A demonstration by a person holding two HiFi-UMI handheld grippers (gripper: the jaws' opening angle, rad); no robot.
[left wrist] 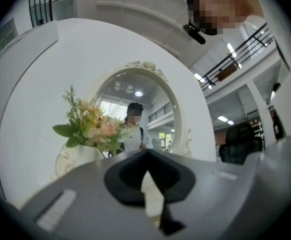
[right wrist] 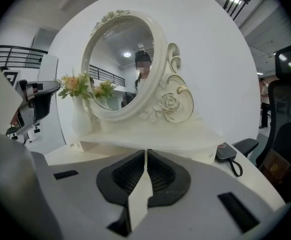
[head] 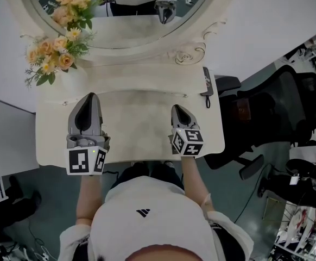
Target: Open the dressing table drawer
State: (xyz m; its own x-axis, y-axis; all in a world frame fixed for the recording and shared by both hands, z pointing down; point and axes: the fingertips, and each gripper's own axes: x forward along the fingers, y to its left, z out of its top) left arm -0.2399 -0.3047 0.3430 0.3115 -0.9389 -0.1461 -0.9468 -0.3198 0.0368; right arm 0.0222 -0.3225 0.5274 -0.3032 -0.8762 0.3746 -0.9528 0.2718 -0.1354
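Observation:
The white dressing table [head: 136,132] lies below me, its oval mirror [head: 120,15] on a raised base [right wrist: 150,141] at the back. No drawer front or handle shows in any view; the tabletop hides the front. My left gripper [head: 91,97] hovers over the left half of the top, pointing toward the mirror, its jaws shut and empty [left wrist: 146,151]. My right gripper [head: 177,109] is over the right half, also aimed at the mirror base. Its jaws [right wrist: 146,151] stand apart by a thin slit with nothing between them.
A white vase of peach and yellow flowers [head: 52,56] stands at the back left beside the mirror. A black pouch with a cord [head: 207,83] lies at the back right corner. A black office chair [head: 288,107] is close to the table's right side.

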